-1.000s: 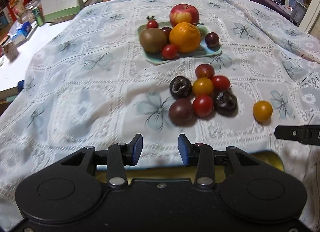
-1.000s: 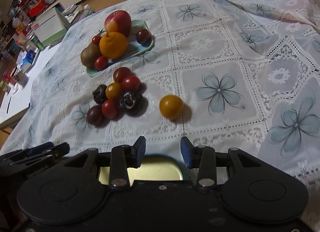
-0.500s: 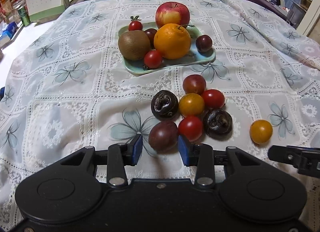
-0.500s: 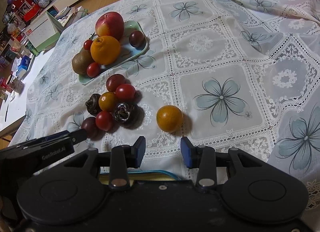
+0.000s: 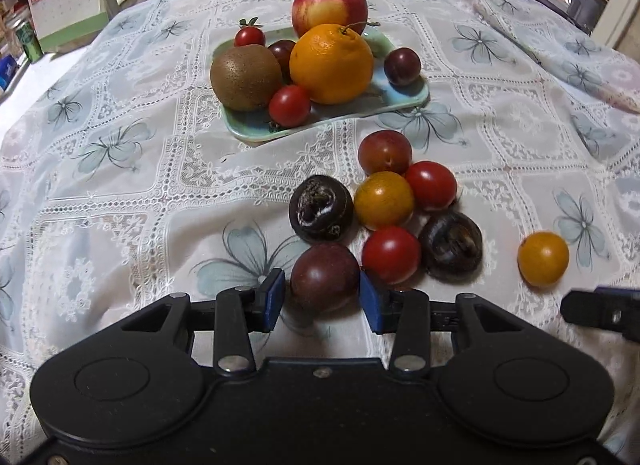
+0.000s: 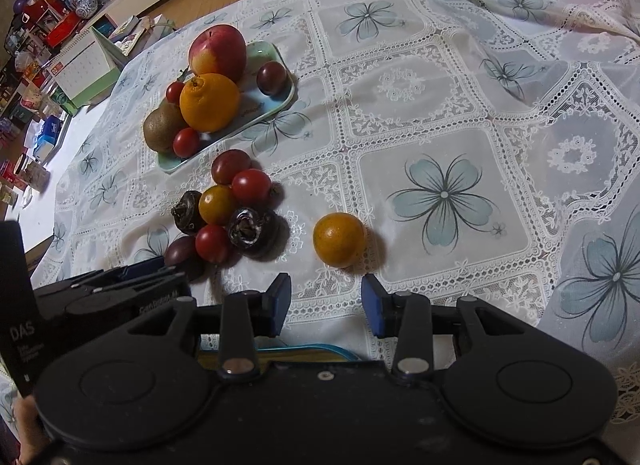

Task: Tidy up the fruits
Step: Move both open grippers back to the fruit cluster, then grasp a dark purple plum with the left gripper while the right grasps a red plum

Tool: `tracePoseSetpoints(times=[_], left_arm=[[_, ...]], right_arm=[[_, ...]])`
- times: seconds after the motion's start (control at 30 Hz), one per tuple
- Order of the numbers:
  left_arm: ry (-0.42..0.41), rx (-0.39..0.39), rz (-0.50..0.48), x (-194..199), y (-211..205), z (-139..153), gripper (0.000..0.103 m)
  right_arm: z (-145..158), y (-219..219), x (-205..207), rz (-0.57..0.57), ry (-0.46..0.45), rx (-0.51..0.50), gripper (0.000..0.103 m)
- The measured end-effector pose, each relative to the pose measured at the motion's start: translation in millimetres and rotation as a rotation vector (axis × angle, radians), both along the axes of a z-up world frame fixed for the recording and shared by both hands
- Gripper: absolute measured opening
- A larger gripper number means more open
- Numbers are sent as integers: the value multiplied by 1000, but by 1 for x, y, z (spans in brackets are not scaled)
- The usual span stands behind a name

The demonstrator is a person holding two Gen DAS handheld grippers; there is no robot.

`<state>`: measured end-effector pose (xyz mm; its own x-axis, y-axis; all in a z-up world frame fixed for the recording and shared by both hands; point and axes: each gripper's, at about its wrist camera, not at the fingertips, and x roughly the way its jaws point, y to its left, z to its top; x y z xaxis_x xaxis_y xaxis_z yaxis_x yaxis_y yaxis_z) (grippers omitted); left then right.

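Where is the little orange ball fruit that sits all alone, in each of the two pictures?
Left wrist view: the lone orange fruit lies at the right edge, apart from the cluster, just above the right claw's tip.
Right wrist view: the same fruit lies near the middle, just beyond the open right claw.
Shared landmark: the green plate with the big orange.

**Tight cluster, open cloth to the sides**

Between the left gripper [image 5: 322, 299] fingers sits a dark plum [image 5: 325, 277]; a red tomato [image 5: 391, 253] crowds its 2 o'clock side and a black wrinkled fruit [image 5: 321, 208] blocks 12 o'clock. Bare tablecloth [image 5: 120, 205] lies open toward 9 o'clock. The lone orange tomato [image 6: 338, 239] stands clear of the cluster, just ahead of the right gripper [image 6: 326, 305].
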<state>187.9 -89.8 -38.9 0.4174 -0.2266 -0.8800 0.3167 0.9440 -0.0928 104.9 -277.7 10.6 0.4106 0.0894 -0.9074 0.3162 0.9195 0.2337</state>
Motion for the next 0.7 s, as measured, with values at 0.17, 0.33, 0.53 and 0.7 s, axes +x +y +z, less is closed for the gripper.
tracePoseSetpoints(times=[0.17, 0.33, 0.53, 0.7], left_arm=[[12, 3, 32, 12, -3, -8, 50], [8, 7, 34, 17, -6, -7, 45], [43, -27, 69, 14, 9, 1, 43], [21, -8, 112, 7, 29, 16, 43]], right_arm=[[-2, 3, 2, 4, 3, 2, 41], [-2, 4, 5, 2, 4, 7, 41], [3, 8, 21, -2, -6, 10, 42], [8, 21, 47, 11, -18, -2, 42]])
